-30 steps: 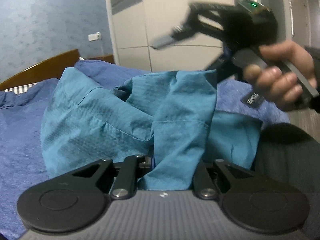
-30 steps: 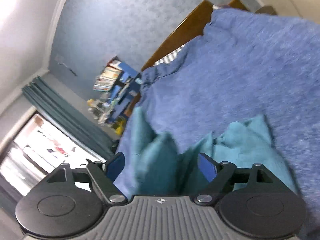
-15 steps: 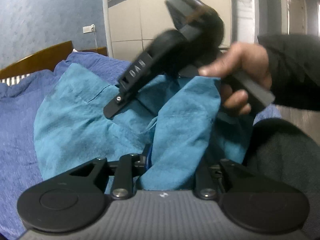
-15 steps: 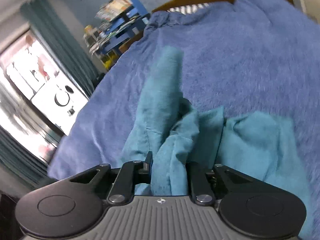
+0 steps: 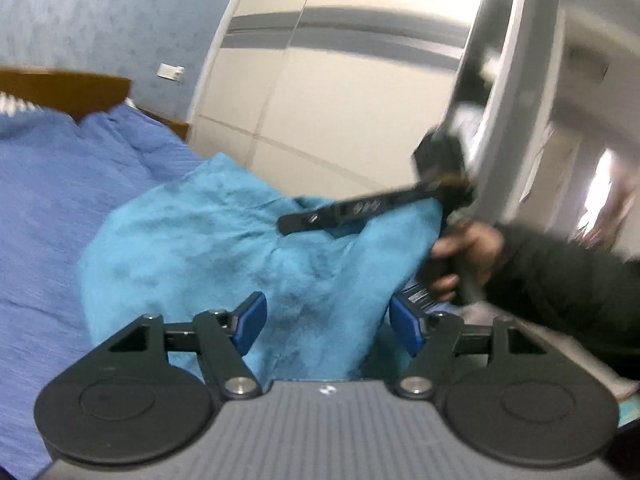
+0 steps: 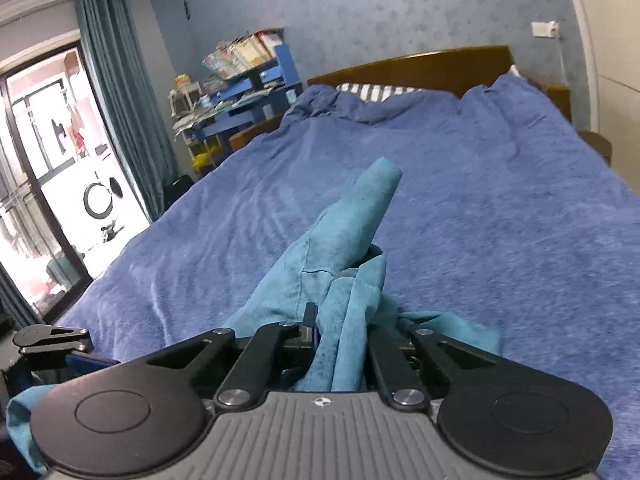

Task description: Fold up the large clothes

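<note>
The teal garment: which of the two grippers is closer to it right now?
Right. The right gripper is clamped on a bunch of the teal garment. The left gripper is open, its fingers either side of the cloth without pinching it.

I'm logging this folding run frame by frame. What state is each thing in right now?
left gripper: jaws open, cloth between them but not clamped.
right gripper: jaws shut on a bunch of the teal garment.
teal garment: crumpled, unfolded, partly lifted off the bed.
blue bedspread: spread over the bed, wrinkled near the headboard.
curtain: drawn aside, glass door uncovered.
</note>
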